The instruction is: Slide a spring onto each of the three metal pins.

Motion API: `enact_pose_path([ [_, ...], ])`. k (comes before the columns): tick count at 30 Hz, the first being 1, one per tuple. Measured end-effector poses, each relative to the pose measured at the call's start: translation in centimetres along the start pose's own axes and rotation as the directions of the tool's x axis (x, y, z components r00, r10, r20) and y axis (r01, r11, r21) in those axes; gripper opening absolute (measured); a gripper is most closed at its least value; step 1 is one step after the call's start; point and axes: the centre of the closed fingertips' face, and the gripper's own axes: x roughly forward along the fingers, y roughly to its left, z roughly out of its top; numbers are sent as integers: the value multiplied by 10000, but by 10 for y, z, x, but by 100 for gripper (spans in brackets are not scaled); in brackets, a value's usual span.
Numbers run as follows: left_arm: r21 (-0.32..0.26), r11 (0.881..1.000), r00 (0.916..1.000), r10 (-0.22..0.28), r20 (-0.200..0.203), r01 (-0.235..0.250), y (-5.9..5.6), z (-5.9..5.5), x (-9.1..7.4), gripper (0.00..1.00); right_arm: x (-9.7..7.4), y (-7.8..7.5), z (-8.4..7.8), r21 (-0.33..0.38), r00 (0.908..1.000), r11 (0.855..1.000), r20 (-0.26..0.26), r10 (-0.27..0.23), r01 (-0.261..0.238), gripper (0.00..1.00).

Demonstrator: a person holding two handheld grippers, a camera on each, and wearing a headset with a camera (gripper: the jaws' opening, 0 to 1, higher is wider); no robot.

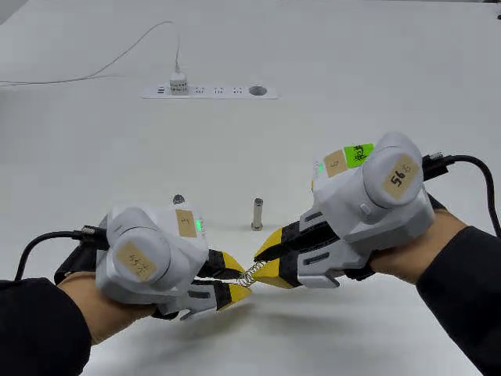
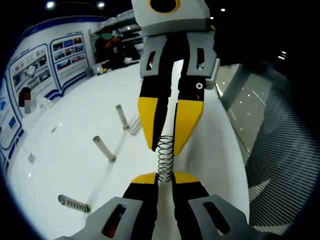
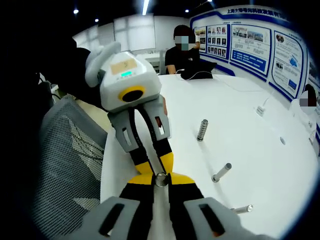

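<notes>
So both grippers are on the same spring (image 1: 251,274) right now, holding it just over the white table (image 1: 329,141). The left gripper (image 1: 237,279) has its jaws pinched on one end and the right gripper (image 1: 264,265) is clamped on the other, yellow tips nearly meeting. A bare pin (image 1: 257,214) stands upright just behind them. In the right gripper view the farthest pin (image 3: 202,130) already wears a coil, and the two nearer ones look bare.

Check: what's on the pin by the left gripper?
A spring sleeves that pin, seen in both gripper views. In the head view the left gripper covers all but its top.
</notes>
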Motion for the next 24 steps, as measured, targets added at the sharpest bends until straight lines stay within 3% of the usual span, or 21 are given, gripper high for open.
enact_pose_path([
  [16, -604, 9982, 9994, 24, 332, -4, 1, 3, 1, 10, 2, -1, 5, 30, 9996, 9999, 214, -158, 157, 15],
  [24, -863, 9963, 9975, 73, 710, -11, 0, 9, 0, 10, 2, -3, 4, 241, 9987, 9993, 412, -289, 280, 15],
])
